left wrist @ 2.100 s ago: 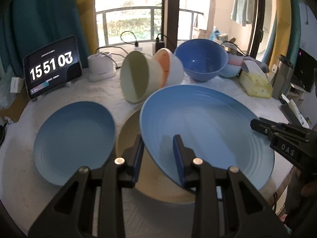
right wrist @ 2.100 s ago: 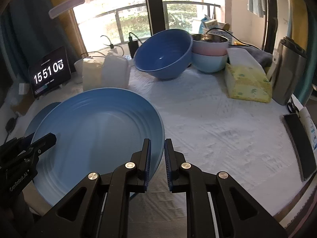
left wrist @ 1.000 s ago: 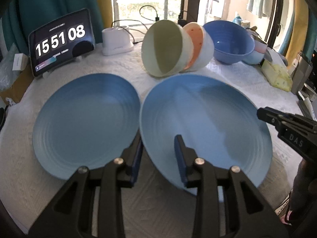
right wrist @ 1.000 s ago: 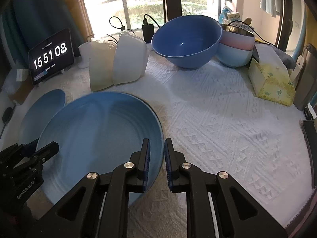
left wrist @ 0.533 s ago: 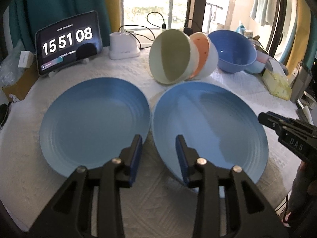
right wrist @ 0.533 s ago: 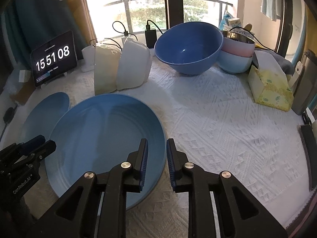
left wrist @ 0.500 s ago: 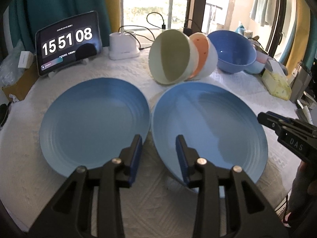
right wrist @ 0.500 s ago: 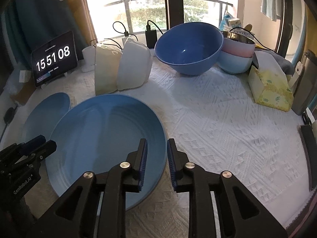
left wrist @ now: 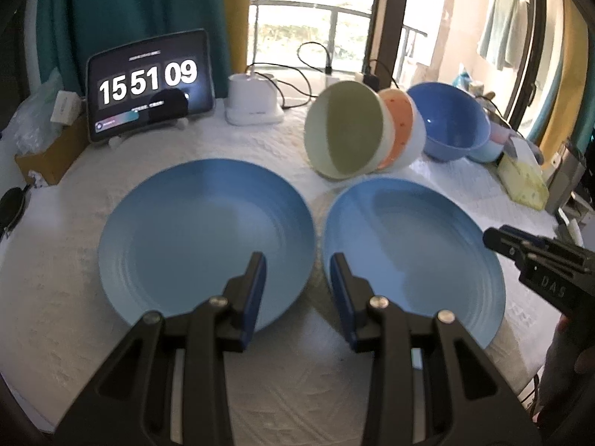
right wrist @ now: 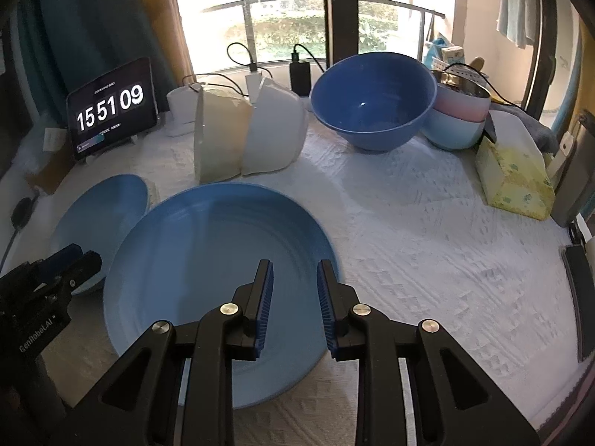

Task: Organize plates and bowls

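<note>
Two large blue plates lie side by side on the white cloth: the left plate point(left wrist: 204, 238) point(right wrist: 100, 219) and the right plate point(left wrist: 412, 252) point(right wrist: 215, 278). My left gripper point(left wrist: 297, 282) is open, above the gap between the plates. My right gripper point(right wrist: 293, 297) is open over the right plate's near right rim, holding nothing. Behind the plates, a cream bowl point(left wrist: 346, 141) point(right wrist: 219, 137) and a white bowl with orange inside point(left wrist: 403, 132) point(right wrist: 275, 130) lie nested on their sides. A big blue bowl point(left wrist: 453, 126) point(right wrist: 375, 100) stands behind them.
A tablet clock point(left wrist: 148, 85) point(right wrist: 111, 111) and a white charger point(left wrist: 254, 106) stand at the back left. Stacked pink and pale blue bowls point(right wrist: 459, 115) and a yellow tissue pack point(right wrist: 513, 174) sit at the right. A dark device point(right wrist: 580, 297) lies at the right edge.
Both grippers have opened and let go of the right blue plate, which now lies flat beside the left one. Both grippers have drawn back a little.
</note>
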Action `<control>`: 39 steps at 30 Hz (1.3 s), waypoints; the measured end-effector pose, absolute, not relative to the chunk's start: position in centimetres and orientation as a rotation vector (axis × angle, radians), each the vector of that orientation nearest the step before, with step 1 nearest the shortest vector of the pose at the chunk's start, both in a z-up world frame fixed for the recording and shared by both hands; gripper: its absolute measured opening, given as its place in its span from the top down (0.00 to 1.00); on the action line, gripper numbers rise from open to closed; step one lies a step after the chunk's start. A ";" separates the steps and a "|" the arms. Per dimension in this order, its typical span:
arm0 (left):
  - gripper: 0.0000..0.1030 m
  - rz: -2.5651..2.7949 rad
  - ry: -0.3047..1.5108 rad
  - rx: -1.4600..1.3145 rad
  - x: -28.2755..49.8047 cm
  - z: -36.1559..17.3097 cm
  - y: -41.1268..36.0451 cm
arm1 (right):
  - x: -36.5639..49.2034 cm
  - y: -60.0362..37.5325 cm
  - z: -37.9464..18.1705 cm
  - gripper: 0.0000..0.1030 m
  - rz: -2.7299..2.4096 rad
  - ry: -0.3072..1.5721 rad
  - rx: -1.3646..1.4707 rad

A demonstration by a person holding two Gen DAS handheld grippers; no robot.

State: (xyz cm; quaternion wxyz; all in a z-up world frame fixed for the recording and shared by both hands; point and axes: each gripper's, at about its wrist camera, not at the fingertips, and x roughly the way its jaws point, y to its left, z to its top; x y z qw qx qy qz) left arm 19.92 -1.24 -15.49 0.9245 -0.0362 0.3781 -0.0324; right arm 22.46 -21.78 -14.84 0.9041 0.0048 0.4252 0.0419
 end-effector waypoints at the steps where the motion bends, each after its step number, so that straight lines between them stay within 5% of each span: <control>1: 0.59 -0.063 0.774 -0.079 19.9 -15.4 -0.9 | 22.5 -21.5 -14.8 0.75 0.091 0.879 0.006; 39: 0.55 0.104 0.721 -0.186 19.4 -15.1 8.9 | 24.9 -13.4 -14.6 0.74 0.200 0.880 -0.073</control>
